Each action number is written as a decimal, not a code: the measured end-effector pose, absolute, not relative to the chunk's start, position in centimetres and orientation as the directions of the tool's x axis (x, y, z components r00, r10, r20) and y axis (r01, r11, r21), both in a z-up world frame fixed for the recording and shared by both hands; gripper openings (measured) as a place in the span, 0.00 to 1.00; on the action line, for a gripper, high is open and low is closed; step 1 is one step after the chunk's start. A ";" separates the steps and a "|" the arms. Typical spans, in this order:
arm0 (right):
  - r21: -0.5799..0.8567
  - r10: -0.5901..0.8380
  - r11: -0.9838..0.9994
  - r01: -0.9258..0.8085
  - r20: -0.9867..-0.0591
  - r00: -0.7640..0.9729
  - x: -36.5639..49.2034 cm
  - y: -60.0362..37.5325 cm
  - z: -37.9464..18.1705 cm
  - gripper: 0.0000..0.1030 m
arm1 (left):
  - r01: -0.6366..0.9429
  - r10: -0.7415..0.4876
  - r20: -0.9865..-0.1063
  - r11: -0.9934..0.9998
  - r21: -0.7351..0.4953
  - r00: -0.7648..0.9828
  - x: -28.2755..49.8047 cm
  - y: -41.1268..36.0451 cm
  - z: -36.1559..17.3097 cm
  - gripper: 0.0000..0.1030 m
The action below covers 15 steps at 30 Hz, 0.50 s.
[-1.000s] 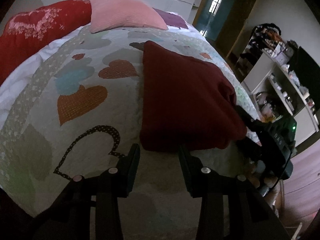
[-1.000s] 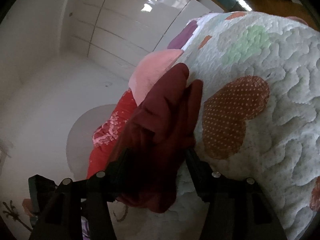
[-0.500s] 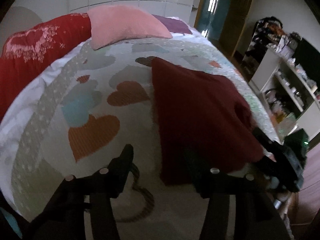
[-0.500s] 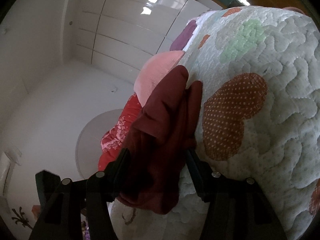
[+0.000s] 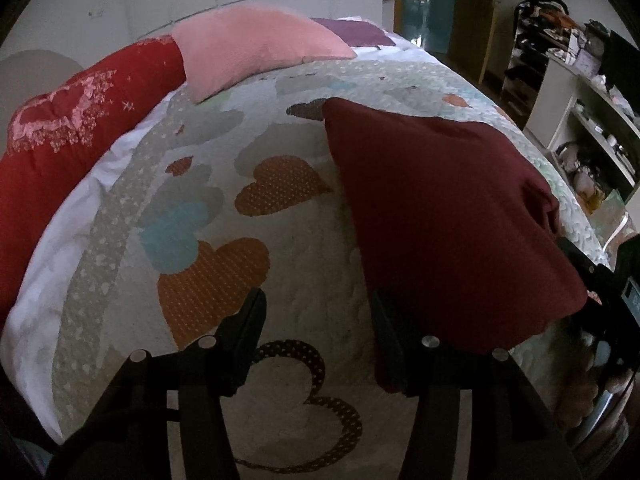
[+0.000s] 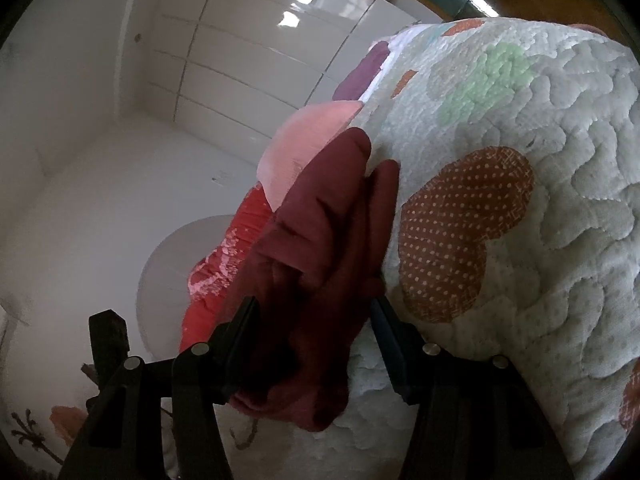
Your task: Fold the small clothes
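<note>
- Maroon garment [image 5: 440,208] lay spread flat on the right half of the bed, its near corner bunched at the bed's right edge.
- Bed [image 5: 120,184] was covered by a pale quilt [image 5: 316,264] printed with hearts, orange, teal, grey and one dotted outline.
- Red blanket [image 5: 68,140] ran along the far left edge of the bed; a pink pillow [image 5: 248,46] lay beside it at the head, well apart from the garment.
- White wardrobe doors [image 6: 240,52] stood behind the head of the bed.
- Cluttered shelves [image 5: 580,92] stood to the right of the bed.
- Left tongs [image 5: 318,322] hung over bare quilt just beside the garment's near-left edge. The jaws had just been opening and stood spread with only quilt between them; the right finger [image 5: 390,344] overlapped the cloth's edge, contact not determinable.
- Right tongs [image 6: 314,330] held the bunched corner of the garment [image 6: 320,264], both fingers pinching the thick wad at the bed's edge.
</note>
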State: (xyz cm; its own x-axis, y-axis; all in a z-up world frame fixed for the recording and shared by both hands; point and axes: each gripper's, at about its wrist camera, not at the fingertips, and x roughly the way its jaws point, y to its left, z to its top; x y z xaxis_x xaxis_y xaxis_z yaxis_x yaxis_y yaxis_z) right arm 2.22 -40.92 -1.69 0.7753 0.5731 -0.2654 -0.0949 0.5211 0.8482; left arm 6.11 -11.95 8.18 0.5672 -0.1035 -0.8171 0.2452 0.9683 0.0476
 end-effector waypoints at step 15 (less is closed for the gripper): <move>0.829 0.579 0.559 -0.021 -0.372 0.725 4.0 -40.1 -1.4 0.61 | 0.267 -0.116 -0.799 0.962 0.057 0.590 4.6 -10.4 8.8 0.52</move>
